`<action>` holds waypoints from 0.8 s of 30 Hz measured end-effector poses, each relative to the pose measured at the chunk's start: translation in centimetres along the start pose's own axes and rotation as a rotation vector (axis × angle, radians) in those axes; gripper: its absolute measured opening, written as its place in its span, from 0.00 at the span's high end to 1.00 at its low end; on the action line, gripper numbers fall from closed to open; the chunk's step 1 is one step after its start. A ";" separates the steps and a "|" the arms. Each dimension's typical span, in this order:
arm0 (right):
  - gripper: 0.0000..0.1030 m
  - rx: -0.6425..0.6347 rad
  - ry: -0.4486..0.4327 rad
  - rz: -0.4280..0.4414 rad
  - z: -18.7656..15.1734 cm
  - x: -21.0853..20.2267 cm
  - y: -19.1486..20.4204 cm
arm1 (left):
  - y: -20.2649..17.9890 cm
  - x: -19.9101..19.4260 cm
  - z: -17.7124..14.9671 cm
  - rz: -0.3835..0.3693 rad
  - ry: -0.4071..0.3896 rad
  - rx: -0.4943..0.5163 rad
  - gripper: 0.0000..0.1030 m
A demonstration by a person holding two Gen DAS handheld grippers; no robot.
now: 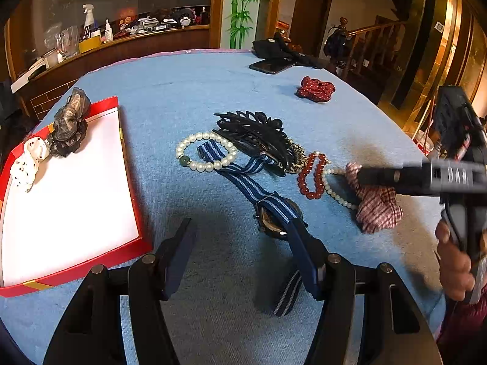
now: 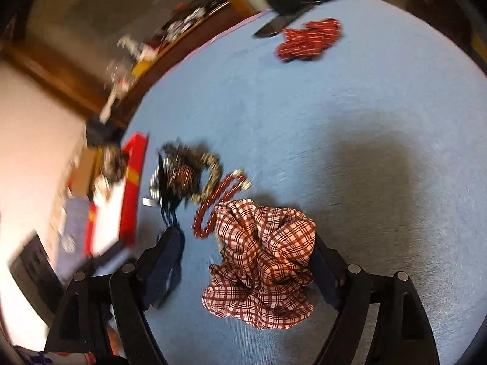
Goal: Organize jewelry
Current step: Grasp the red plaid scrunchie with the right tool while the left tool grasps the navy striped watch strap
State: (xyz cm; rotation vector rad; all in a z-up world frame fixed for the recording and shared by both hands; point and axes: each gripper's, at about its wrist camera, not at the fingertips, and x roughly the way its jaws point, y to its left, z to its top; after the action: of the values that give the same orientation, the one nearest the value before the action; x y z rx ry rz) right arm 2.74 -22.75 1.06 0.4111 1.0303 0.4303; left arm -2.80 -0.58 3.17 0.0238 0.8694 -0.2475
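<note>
Bare blue tablecloth (image 1: 188, 91) across the upper centre of the left wrist frame; obstacles: red tray (image 1: 131, 194) at left edge, mid-frame cluster of pearl bracelet (image 1: 207, 152), black claw clip (image 1: 255, 133), striped-strap watch (image 1: 274, 213), red bead bracelet (image 1: 313, 176), plaid scrunchie (image 1: 377, 203); red dotted scrunchie (image 1: 315, 88) upper right.

worktop (image 1: 188, 91): light blue | tray (image 1: 127, 164): red rim, white inside | scrunchie (image 2: 268, 261): red-white plaid | watch strap (image 1: 243, 179): navy, pale-blue stripes | bracelet (image 1: 313, 176): dark red beads
</note>
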 end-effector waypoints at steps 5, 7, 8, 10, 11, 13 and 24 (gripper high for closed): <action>0.18 -0.225 0.022 -0.187 -1.4 1.4 3.4 | -0.1 0.2 0.0 0.002 0.009 0.004 0.40; 0.45 -0.283 0.001 -0.263 -1.9 1.6 3.9 | -0.3 0.3 0.0 -0.001 0.013 0.007 0.38; 0.62 -0.296 -0.008 -0.292 -1.9 1.6 3.9 | -0.4 0.4 0.0 -0.003 0.016 0.010 0.37; 0.74 -0.266 -0.018 -0.279 -1.4 1.4 3.3 | -0.8 0.7 0.1 -0.010 0.027 0.015 0.36; 0.77 -0.236 -0.023 -0.254 -1.2 1.1 2.8 | -1.2 1.0 0.1 -0.020 0.039 0.022 0.36; 0.77 -0.192 -0.078 -0.232 -0.7 0.1 2.3 | -1.8 1.6 0.3 -0.038 0.059 0.032 0.35; 0.77 -0.116 -0.163 -0.146 -0.4 -2.1 1.6 | -3.8 5.0 1.0 0.062 0.085 0.063 0.41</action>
State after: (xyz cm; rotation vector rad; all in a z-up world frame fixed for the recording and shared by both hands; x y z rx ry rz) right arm 1.28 -22.41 3.24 0.2607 0.8659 0.3182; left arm 0.23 -5.39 0.35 0.1201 0.9435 -0.2169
